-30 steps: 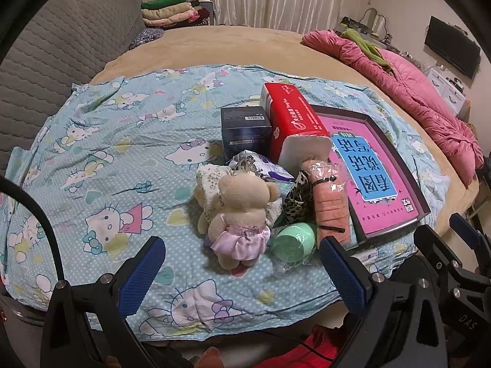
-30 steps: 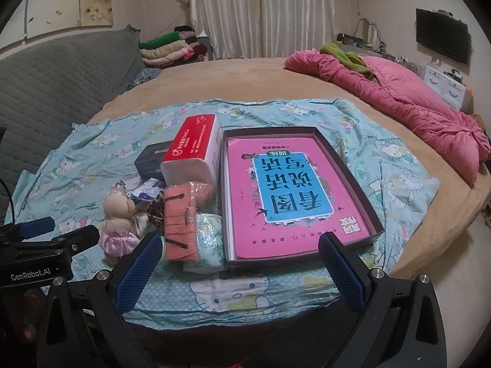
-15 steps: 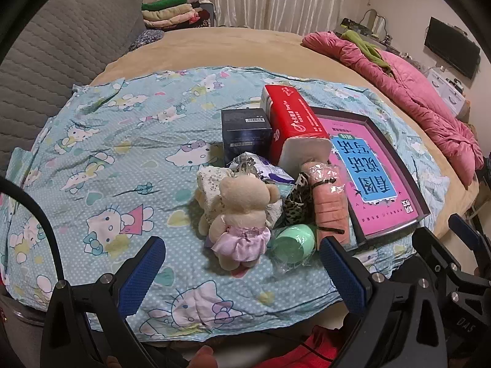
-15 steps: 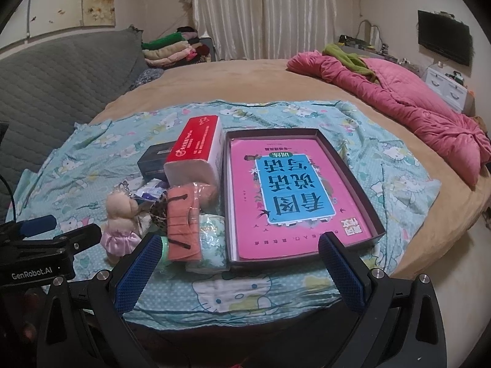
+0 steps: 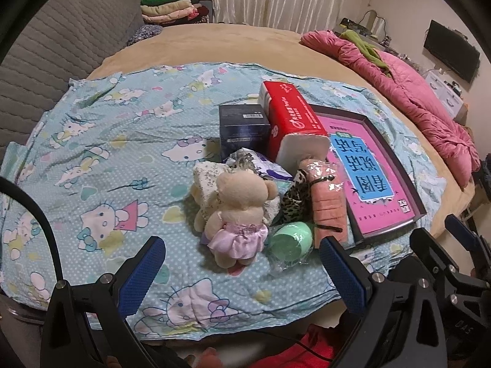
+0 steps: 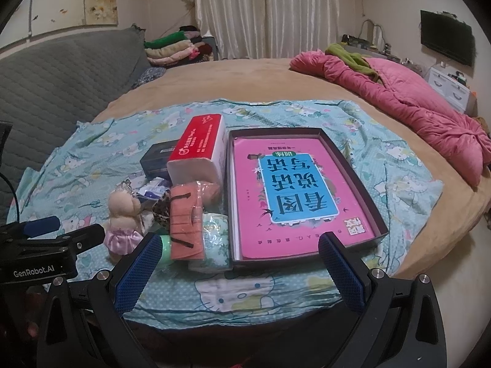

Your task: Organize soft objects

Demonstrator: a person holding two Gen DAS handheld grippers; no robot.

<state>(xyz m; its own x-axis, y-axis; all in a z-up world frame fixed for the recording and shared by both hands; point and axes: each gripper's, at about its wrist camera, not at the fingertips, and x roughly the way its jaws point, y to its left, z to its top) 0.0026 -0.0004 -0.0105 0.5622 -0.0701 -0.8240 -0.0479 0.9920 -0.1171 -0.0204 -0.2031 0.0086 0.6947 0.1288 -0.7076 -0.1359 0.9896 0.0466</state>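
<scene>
Both tools hang back at the near edge of the bed and nothing is in hand: the left gripper [image 5: 241, 262] has its jaws spread wide and empty, and the right gripper [image 6: 239, 259] is just as wide and just as empty. By the look of it the sorting has not begun. The soft things sit in one heap on the cartoon-cat sheet [image 5: 101, 141]: the teddy bear [image 5: 237, 211] in its lilac skirt lies straight ahead at twelve o'clock of the left jaws, a green sponge in wrap [image 5: 291, 240] touching it at its three o'clock, a wrapped pink cloth [image 5: 328, 205] beyond that. Behind them, at twelve, stand the red tissue pack [image 5: 294, 122] and a dark box [image 5: 244, 128]. The open tray with the pink book [image 6: 288, 190] waits at twelve of the right tool, holding no soft items, so all the moving is left to do
</scene>
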